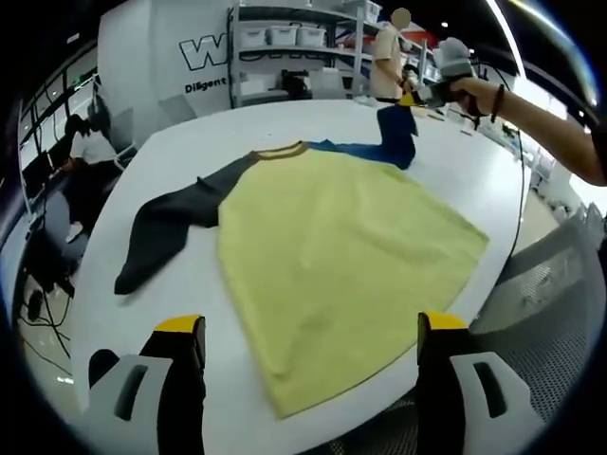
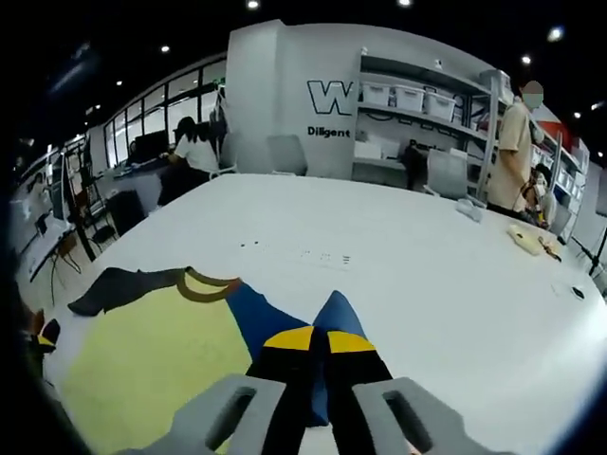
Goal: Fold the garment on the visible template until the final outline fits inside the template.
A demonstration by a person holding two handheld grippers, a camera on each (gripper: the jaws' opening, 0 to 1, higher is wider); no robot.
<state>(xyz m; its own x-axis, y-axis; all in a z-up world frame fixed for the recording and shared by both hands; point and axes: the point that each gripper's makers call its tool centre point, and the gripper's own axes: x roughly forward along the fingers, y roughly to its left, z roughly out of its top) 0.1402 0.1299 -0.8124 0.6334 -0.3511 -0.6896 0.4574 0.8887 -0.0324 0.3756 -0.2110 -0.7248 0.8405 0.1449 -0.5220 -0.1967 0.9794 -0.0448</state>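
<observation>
In the right gripper view, the right gripper (image 2: 320, 355) is pinching the garment's blue sleeve (image 2: 334, 318), its yellow-tipped jaws pressed together around a raised fold of the cloth, which hides the fingertips themselves. In the left gripper view, the left gripper (image 1: 311, 332) is hovering with its jaws spread wide apart, gripping nothing, above the near hem of the garment (image 1: 341, 256). The garment is lying flat on the white table (image 1: 190, 152): a pale yellow body, a brown-trimmed collar (image 1: 282, 150), and a dark grey sleeve (image 1: 166, 227) stretching to the left. The hem corner is hanging over the table edge. No template outline is making itself out on the tabletop. At far right a person's hand (image 1: 471, 90) is holding the other gripper, lifting the blue sleeve. On the back wall (image 2: 327, 100), writing is being cut off by shelving: a large "W" and below it "Diligent". People are sitting and standing in the background.
</observation>
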